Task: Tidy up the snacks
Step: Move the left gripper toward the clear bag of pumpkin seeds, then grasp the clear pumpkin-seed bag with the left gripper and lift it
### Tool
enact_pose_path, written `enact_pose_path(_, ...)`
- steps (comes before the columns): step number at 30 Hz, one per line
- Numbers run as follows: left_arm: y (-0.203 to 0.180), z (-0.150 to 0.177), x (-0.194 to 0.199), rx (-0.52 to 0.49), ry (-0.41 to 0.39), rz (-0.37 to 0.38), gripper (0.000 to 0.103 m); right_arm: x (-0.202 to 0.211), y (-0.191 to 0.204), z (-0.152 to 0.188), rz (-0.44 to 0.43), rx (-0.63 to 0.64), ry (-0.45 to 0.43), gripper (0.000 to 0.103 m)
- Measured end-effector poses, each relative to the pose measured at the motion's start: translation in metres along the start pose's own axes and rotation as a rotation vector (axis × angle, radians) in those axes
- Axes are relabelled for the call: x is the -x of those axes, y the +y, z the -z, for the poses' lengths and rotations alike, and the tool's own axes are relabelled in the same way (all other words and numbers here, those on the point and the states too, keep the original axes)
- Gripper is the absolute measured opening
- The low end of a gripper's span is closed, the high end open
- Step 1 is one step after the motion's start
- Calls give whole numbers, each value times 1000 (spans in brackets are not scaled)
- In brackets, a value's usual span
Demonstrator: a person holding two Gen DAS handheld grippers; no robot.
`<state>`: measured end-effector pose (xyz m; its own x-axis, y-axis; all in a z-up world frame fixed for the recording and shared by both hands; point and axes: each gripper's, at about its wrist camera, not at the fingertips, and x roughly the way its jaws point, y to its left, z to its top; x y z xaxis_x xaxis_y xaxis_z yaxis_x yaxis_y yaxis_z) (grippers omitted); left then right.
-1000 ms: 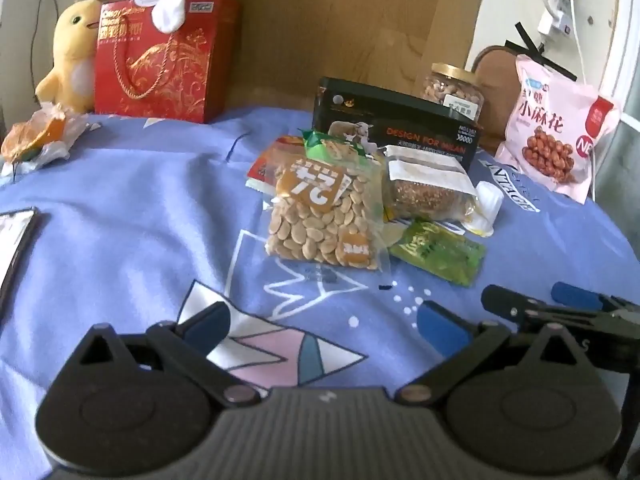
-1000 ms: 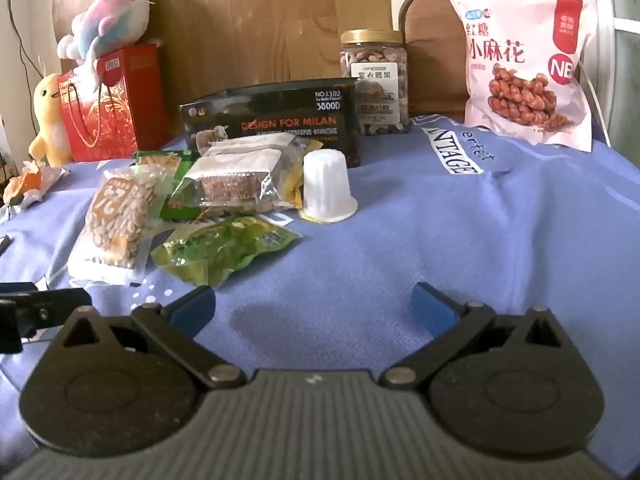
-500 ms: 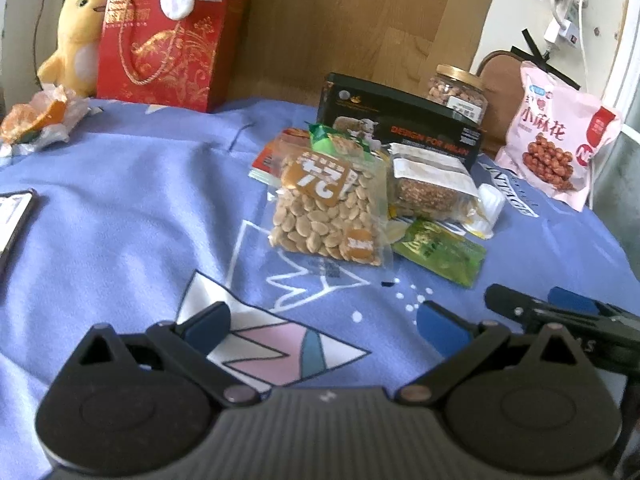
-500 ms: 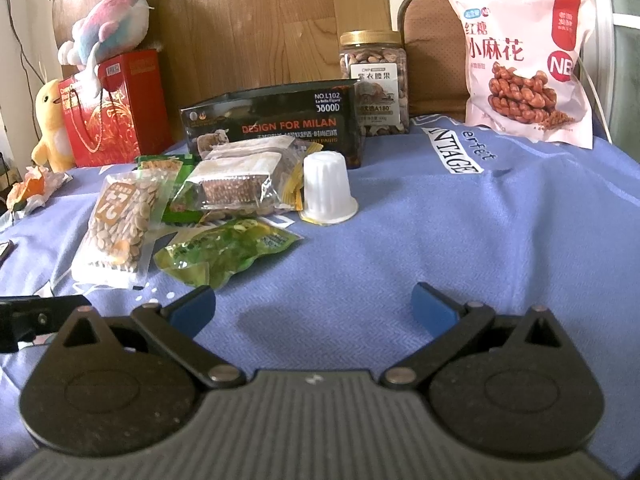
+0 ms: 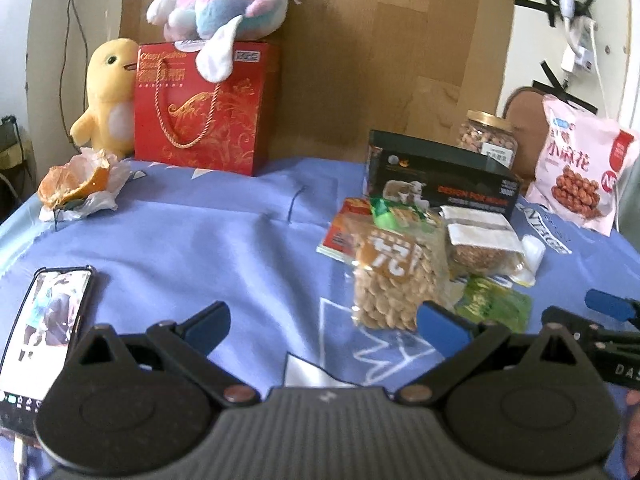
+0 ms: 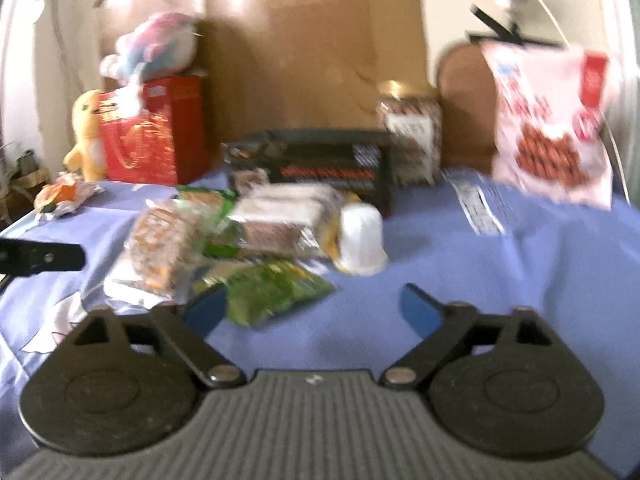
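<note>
While closing — right tongs [image 6: 316,310] empty.

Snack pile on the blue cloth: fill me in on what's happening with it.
A person holds a two-finger gripper in each hand over the blue cloth, and neither holds anything. The left gripper is open, near the bag of pale nuts. The right gripper has its jaws closing on nothing, beside the green packet. The snacks lie heaped before the black box, not yet sorted.
</note>
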<state>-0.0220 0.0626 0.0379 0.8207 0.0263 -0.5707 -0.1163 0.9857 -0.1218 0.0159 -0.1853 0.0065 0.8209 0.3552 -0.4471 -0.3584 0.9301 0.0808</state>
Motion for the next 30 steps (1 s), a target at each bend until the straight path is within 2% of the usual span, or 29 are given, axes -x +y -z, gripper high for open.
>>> enact_pose_path(1, 2, -1, -1, 9, 2, 9, 102, -1, 1, -4, -21, 10, 1, 75)
enact_pose_path(3, 5, -4, -4, 18, 11, 37, 100, -4, 2, -11, -76, 22, 11, 59)
enact_pose_path(4, 5, -3, -5, 20, 14, 51, 98, -7, 4, -14, -99, 23, 20, 55)
enact_pose_path(6, 4, -3, -9, 25, 29, 77, 95, -15, 6, -20, -145, 14, 52, 37)
enact_pose_path(9, 5, -3, -18, 35, 66, 107, 89, -26, 10, -25, -215, -22, 96, 26)
enact_pose_path(12, 7, -9, -27, 48, 85, 135, 84, -36, 16, -30, -282, -31, 129, 26)
enact_pose_path(18, 10, -20, -34, 62, 71, 173, 84, -54, 30, -37, -354, 19, 174, 28)
enact_pose_path(25, 10, -23, -41, 39, 78, 219, 86, -65, 37, -37, -368, 86, 200, 30)
enact_pose_path(27, 10, -23, -41, 33, 77, 227, 86, -67, 38, -37, -366, 99, 202, 41)
enact_pose_path(30, 10, -23, -40, 29, 78, 236, 86, -68, 39, -36, -371, 115, 205, 41)
